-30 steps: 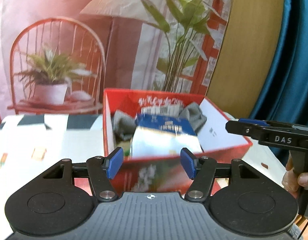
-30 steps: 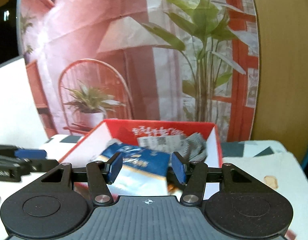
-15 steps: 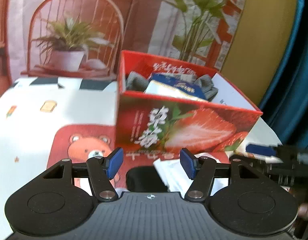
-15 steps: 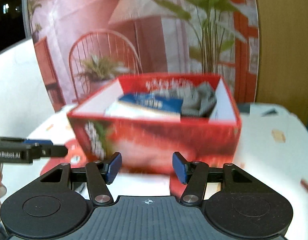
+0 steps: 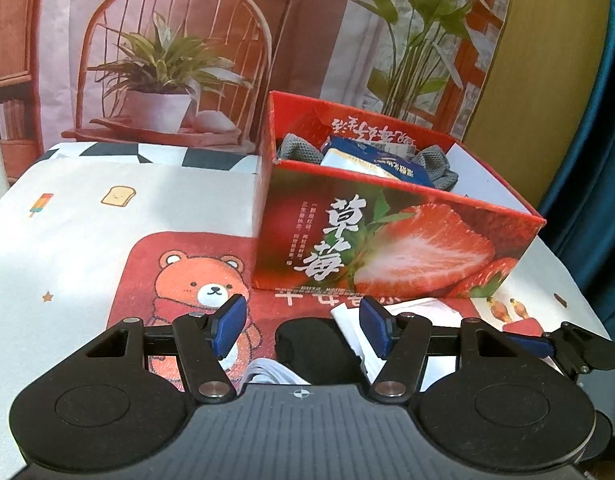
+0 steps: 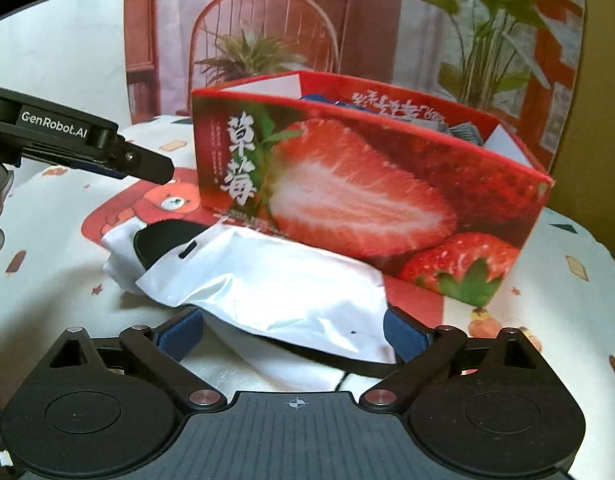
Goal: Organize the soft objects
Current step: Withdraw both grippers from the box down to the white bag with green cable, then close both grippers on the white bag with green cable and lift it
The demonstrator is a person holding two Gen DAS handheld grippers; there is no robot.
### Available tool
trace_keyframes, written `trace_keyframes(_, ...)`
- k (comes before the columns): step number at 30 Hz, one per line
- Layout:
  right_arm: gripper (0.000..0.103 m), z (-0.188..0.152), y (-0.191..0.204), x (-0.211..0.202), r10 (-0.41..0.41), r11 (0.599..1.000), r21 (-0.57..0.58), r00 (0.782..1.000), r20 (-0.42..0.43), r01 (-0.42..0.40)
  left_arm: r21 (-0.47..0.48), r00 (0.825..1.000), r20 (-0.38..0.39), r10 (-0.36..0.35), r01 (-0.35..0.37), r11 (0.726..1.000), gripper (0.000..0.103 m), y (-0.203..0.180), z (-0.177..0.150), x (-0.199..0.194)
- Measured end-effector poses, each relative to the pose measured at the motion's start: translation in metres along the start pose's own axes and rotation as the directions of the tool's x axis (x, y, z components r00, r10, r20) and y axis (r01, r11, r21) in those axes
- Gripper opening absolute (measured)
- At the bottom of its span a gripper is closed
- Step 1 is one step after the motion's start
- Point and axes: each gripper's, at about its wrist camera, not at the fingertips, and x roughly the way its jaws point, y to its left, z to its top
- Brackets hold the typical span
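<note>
A flat white plastic pouch [image 6: 275,284] is laid lengthwise along the red strawberry-printed cardboard box [image 6: 347,184], perhaps over something black; both grippers [image 5: 299,326] [image 6: 293,332] are held apart above the bear-printed tablecloth [image 5: 67,240].

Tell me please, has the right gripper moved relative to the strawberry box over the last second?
Yes: the right gripper dropped from above the strawberry box to its base.

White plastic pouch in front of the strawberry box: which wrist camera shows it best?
The right wrist view: the white pouch lies nearly whole between the open right gripper fingers. The left wrist view shows only a corner of it, behind the open left gripper.
</note>
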Motion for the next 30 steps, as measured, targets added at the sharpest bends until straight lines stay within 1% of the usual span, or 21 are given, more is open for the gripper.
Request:
trace_keyframes(4,0.096,-0.001,-0.002,0.010,-0.021,1.000,-0.018,1.000,-0.018,0.020,-0.004,1.000,0.004,0.001,-0.001,1.000,0.064,0.004,0.001,0.001)
trace_keyframes(8,0.094,0.004,-0.006,0.016,-0.019,0.999,-0.026,1.000,-0.001,0.019,-0.005,1.000,0.020,-0.004,0.005,1.000,0.053,0.007,0.003,0.001)
trace_keyframes(11,0.087,0.011,-0.010,0.020,-0.011,1.000,-0.025,1.000,0.009,0.012,-0.009,1.000,0.028,-0.004,0.005,1.000,0.049,0.008,0.006,0.003)
trace_keyframes(12,0.087,0.013,-0.011,0.021,-0.007,1.000,-0.021,1.000,0.013,0.007,-0.005,1.000,0.028,-0.003,0.004,1.000,0.047,0.007,0.006,0.004)
trace_keyframes(14,0.086,0.019,-0.014,0.023,-0.004,1.000,-0.015,1.000,0.025,0.005,0.006,0.999,0.032,-0.001,0.001,1.000,0.047,0.006,0.009,0.005)
trace_keyframes(17,0.084,0.027,-0.019,0.025,-0.026,1.000,-0.010,0.999,0.043,0.026,0.027,0.999,0.040,-0.002,0.001,1.000,0.047,0.005,0.012,0.007)
trace_keyframes(22,0.083,0.032,-0.038,0.028,-0.066,0.996,0.055,0.997,0.051,0.063,0.054,1.000,0.015,-0.023,0.022,0.998,0.047,0.001,0.013,0.017)
trace_keyframes(25,0.079,0.032,-0.052,0.029,-0.076,0.991,0.114,0.996,0.048,0.070,0.066,0.998,0.003,-0.056,0.055,0.996,0.047,-0.002,0.011,0.020)
trace_keyframes(27,0.075,0.033,-0.060,0.029,-0.074,0.987,0.145,0.996,0.051,0.066,0.070,0.996,-0.003,-0.084,0.084,0.994,0.047,-0.004,0.010,0.021)
trace_keyframes(30,0.069,0.035,-0.066,0.032,-0.062,0.986,0.158,0.996,0.063,0.051,0.085,0.994,-0.003,-0.112,0.112,0.990,0.047,-0.008,0.010,0.024)
